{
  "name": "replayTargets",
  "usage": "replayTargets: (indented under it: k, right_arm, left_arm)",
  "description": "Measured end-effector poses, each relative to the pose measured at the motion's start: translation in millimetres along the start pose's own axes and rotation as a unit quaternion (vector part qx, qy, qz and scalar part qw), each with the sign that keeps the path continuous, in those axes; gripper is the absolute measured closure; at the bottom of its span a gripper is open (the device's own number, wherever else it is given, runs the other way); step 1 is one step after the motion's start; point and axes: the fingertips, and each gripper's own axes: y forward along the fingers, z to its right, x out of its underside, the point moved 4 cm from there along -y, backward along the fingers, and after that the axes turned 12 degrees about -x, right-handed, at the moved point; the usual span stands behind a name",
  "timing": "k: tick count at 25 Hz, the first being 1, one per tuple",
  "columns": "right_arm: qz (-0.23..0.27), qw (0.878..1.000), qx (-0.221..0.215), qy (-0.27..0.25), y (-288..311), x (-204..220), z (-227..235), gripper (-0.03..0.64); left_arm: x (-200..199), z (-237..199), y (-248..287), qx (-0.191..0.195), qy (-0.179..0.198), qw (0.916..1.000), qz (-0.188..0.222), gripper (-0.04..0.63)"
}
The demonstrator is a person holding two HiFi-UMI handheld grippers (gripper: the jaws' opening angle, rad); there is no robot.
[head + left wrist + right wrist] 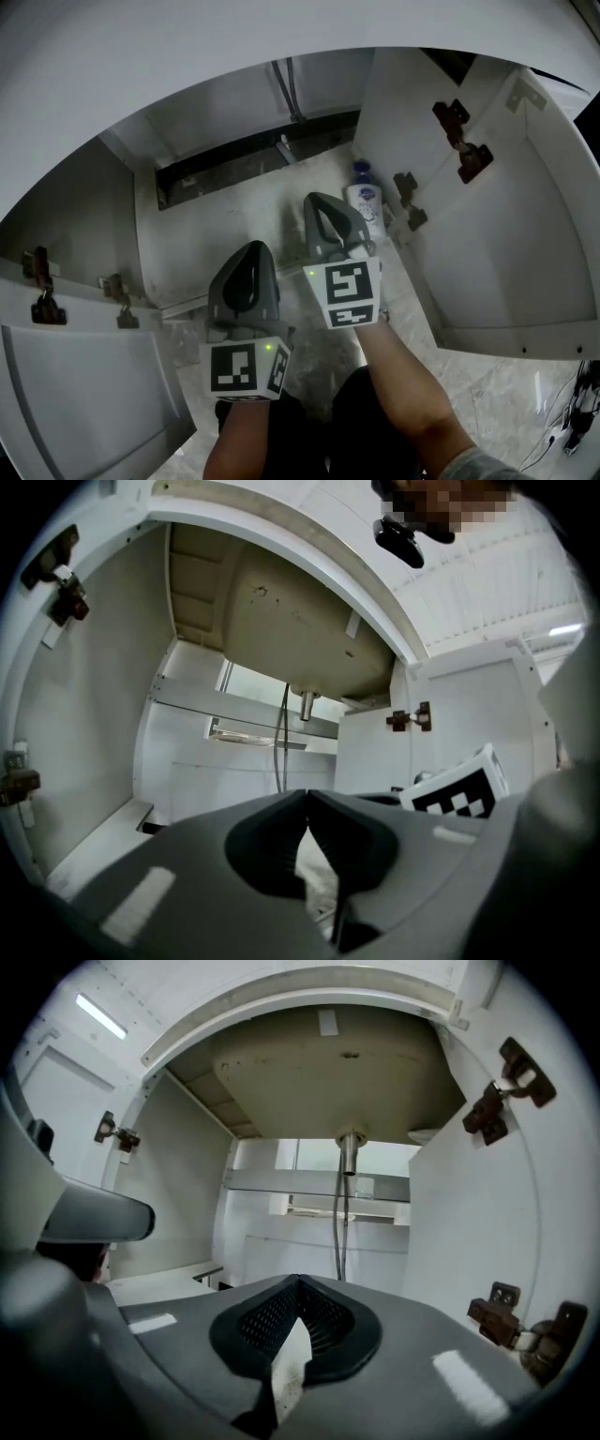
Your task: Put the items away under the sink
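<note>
A white bottle (367, 202) with a blue cap stands upright on the cabinet floor (244, 225) under the sink, close to the right wall. My right gripper (324, 203) points into the cabinet just left of that bottle, its jaws shut with nothing between them (298, 1280). My left gripper (251, 249) is lower and further left, near the cabinet's front edge, also shut and empty (307, 794). Neither gripper view shows the bottle.
Both cabinet doors are swung open: the left door (84, 394) and the right door (525, 234), with hinges (464, 141) on them. The sink basin's underside (328, 1082), its drain pipe (349, 1157) and hoses (283, 742) hang at the back. A marble floor (487, 384) lies in front.
</note>
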Motion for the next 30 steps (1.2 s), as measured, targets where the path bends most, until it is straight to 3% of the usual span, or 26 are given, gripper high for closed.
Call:
replayTargets:
  k: [3,6,10,14,24,30]
  right_arm:
    - [-0.001,1.0,-0.025,0.004,-12,-18,-14,0.618]
    - [-0.002,0.999,-0.05,0.015,-38,-36,-31,0.617]
    - [-0.045,0.991,-0.116,-0.042,-85,-61,-68,0.617]
    - [-0.047,0.987,-0.149,-0.023,-134,-117,-91,0.617]
    - [-0.056,0.991,-0.089,0.084,-222,-343,-57,0.617]
    - [-0.048,0.987,-0.086,0.128,-248,-456,-32,0.617]
  left_arm:
    - [-8,-4,-10,-0.012,-0.017,0.9996,-0.019,0.581]
    - [-4,-1,-25,-0.02,0.014,0.9982,-0.055,0.581]
    - [-29,2,-58,-0.029,0.056,0.9915,-0.114,0.581]
    - [-95,19,-95,-0.002,0.073,0.9867,-0.145,0.582]
    - [-308,69,-146,0.049,0.049,0.9786,-0.194,0.583]
    - [-421,49,-162,0.05,0.048,0.9785,-0.194,0.583]
